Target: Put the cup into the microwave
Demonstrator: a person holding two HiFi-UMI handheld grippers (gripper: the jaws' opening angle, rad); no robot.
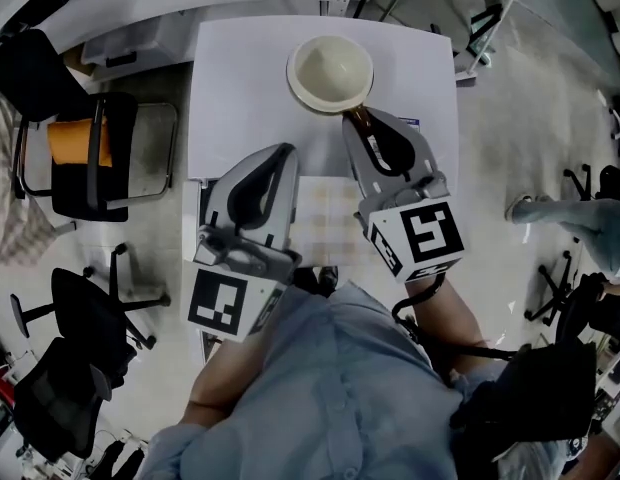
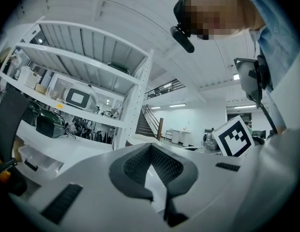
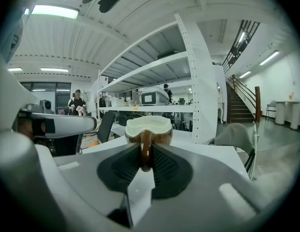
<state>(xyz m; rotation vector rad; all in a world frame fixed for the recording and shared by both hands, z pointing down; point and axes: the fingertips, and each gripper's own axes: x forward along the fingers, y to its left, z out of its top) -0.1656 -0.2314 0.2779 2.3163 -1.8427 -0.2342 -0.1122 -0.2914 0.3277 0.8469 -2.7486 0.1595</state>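
Right gripper [image 3: 146,148] fingers grip empty cup [image 1: 330,71] by handle [image 3: 145,157]; left gripper [image 2: 151,148] fingers pressed together, empty.

Words: you can read no words, letters or numbers in any view.
Left cube [image 1: 230,303]: its top face has a black-and-white square pattern. It is a block code, not letters.
Right cube [image 1: 430,233]: you see the same kind of black-and-white block pattern on its top face, and another on its side face. It also shows in your left gripper view.
Shelf tag [image 2: 58,106]: a small yellow tag sits on the front edge of a shelf. It is too small for you to read.
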